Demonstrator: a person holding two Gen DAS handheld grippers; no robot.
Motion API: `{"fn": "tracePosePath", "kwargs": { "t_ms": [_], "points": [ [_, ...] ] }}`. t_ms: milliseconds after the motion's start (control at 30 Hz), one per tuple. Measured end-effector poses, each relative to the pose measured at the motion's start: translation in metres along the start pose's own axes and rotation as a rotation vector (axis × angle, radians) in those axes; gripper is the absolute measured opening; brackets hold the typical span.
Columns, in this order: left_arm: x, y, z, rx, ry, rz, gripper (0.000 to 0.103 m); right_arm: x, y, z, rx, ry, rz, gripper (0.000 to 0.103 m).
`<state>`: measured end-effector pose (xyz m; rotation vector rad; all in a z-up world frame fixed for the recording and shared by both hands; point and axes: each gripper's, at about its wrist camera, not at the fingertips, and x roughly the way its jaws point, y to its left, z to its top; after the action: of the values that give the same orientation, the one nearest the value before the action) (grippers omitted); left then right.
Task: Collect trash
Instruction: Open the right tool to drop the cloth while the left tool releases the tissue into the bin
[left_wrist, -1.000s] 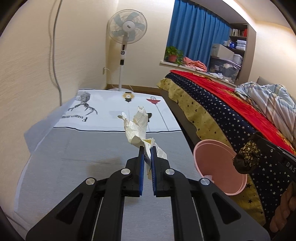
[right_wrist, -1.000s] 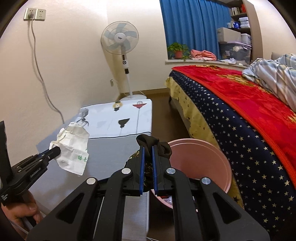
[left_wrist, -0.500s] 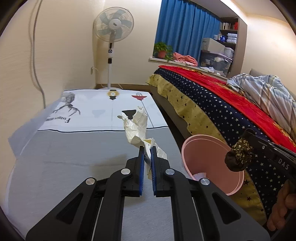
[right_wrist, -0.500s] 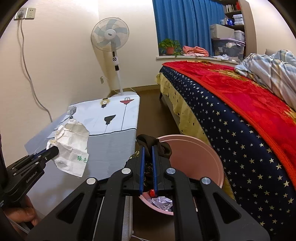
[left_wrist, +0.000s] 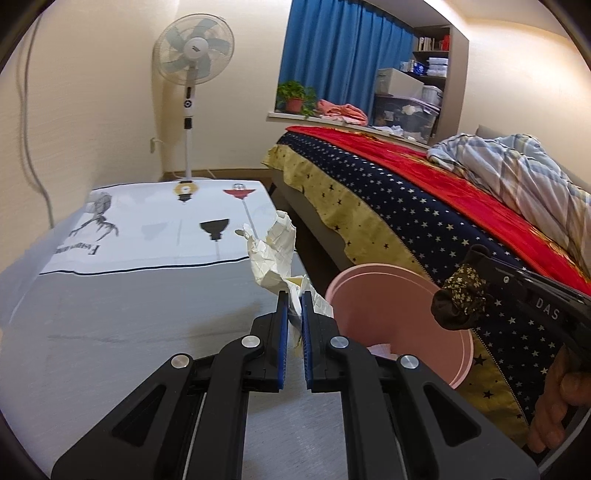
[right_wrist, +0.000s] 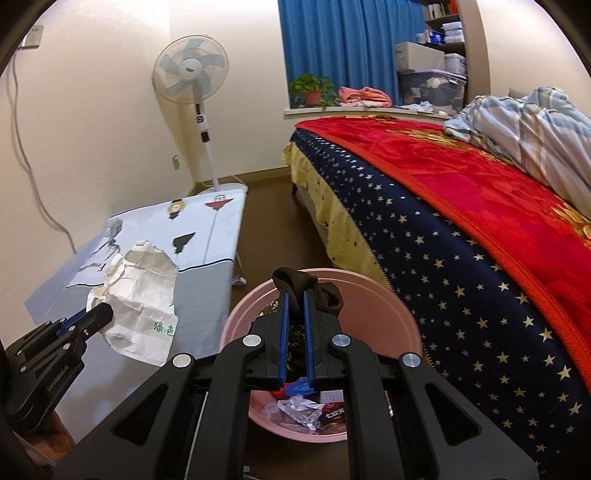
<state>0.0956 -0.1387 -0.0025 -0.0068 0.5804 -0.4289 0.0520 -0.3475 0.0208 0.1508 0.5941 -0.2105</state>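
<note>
My left gripper (left_wrist: 291, 299) is shut on a crumpled white paper wrapper (left_wrist: 273, 251) and holds it above the grey table near its right edge. The wrapper also shows in the right wrist view (right_wrist: 140, 295), with the left gripper (right_wrist: 99, 314) below it. My right gripper (right_wrist: 295, 299) is shut on a dark patterned cloth scrap (right_wrist: 314, 288) and holds it over the pink bin (right_wrist: 399, 314). In the left wrist view that scrap (left_wrist: 461, 302) hangs over the pink bin (left_wrist: 369, 288). Wrappers lie in the bin bottom (right_wrist: 306, 406).
The grey table (left_wrist: 110, 332) carries a white printed cloth (left_wrist: 155, 229) at its far end. A bed with a starred blue and red cover (right_wrist: 461, 229) runs along the right, close to the bin. A standing fan (left_wrist: 192, 74) is by the far wall.
Both grippers moved right toward the bin. The right gripper with the dark scrap now hangs over the bin's opening, and the wrapper is nearer the table's right edge.
</note>
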Motion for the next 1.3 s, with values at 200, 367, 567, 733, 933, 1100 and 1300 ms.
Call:
{"fn": "tracePosePath", "kwargs": {
  "t_ms": [200, 367, 567, 733, 933, 1100, 1300],
  "points": [
    [0.015, -0.018, -0.001, 0.015, 0.006, -0.045, 0.007, 0.007, -0.013, 0.001, 0.019, 0.003, -0.036, 0.008],
    [0.03, -0.042, -0.003, 0.063, 0.015, -0.1, 0.007, 0.012, -0.026, 0.001, 0.047, 0.01, -0.053, 0.008],
    [0.045, -0.058, -0.005, 0.086, 0.038, -0.142, 0.007, 0.018, -0.035, 0.001, 0.067, 0.021, -0.067, 0.008],
    [0.057, -0.064, -0.008, 0.078, 0.075, -0.194, 0.009, 0.024, -0.039, -0.001, 0.088, 0.05, -0.077, 0.022],
    [0.057, -0.067, -0.014, 0.097, 0.09, -0.19, 0.01, 0.02, -0.039, 0.0, 0.083, 0.037, -0.086, 0.045],
    [0.042, -0.063, -0.011, 0.112, 0.068, -0.171, 0.029, 0.011, -0.035, 0.001, 0.076, 0.024, -0.085, 0.059],
    [0.014, -0.051, -0.009, 0.091, 0.037, -0.152, 0.04, -0.011, -0.026, 0.003, 0.061, 0.003, -0.044, 0.075]
  ]
}}
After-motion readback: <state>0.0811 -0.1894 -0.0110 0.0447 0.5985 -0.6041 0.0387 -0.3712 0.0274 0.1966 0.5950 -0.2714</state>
